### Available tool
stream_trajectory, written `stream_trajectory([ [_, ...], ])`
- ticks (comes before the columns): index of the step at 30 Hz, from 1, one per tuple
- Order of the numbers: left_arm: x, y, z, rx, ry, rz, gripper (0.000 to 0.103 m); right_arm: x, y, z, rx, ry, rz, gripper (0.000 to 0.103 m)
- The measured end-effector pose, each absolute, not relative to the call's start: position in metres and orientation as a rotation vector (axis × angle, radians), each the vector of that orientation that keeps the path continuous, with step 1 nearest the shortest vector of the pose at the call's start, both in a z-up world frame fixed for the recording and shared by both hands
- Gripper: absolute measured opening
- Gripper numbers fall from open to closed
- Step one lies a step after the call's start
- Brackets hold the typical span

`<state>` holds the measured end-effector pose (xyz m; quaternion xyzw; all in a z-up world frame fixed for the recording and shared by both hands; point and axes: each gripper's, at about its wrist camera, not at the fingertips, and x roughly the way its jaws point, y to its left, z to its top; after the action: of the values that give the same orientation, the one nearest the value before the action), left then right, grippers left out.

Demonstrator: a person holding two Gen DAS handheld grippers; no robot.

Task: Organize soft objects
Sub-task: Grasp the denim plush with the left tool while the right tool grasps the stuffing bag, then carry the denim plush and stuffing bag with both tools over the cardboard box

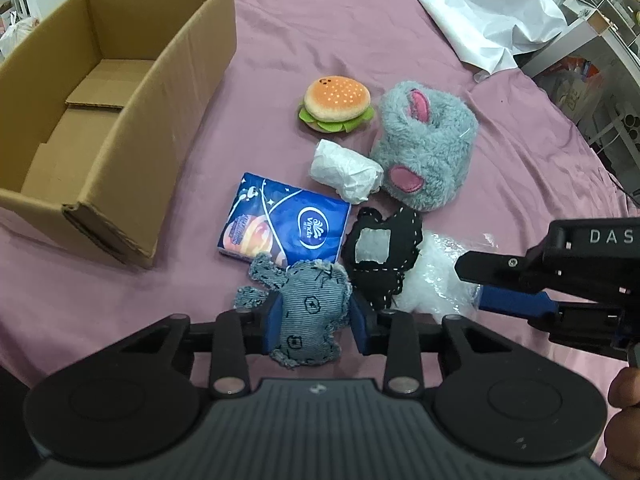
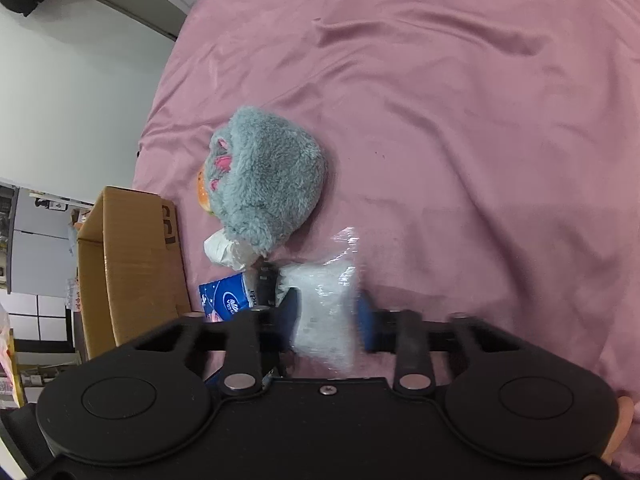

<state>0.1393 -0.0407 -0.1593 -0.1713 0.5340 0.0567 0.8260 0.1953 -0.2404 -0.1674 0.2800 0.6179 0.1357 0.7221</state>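
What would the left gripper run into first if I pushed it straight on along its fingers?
The left gripper is already shut on the denim toy. Straight ahead, the blue tissue pack probably comes first, though depth is hard to judge; beyond it lies the white wrapped bundle.

Background: bed and surrounding room

We see a pink sheet (image 1: 360,40) covering the bed, with a white cloth (image 1: 480,12) crumpled at its far edge. We note a plain white wall (image 2: 72,92) beside it and white shelving (image 1: 612,20) beyond the far right corner.
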Motion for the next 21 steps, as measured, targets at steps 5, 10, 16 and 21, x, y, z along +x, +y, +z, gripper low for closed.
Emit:
stream_trajectory([
  [5,0.133,-0.043,-0.151,-0.36,1.114,0.118,0.024,0.188,-0.242,-0.154,0.596,1.305,0.314,0.016],
  [10,0.126,-0.042,-0.138,-0.362,1.082,0.109,0.013,0.183,-0.249,-0.143,0.614,1.26,0.308,0.016],
  [16,0.12,-0.041,-0.122,-0.359,1.038,0.094,0.006,0.177,-0.256,-0.128,0.651,1.197,0.317,0.015],
  [21,0.117,-0.04,-0.107,-0.355,1.001,0.096,0.006,0.171,-0.263,-0.121,0.687,1.16,0.328,0.015],
])
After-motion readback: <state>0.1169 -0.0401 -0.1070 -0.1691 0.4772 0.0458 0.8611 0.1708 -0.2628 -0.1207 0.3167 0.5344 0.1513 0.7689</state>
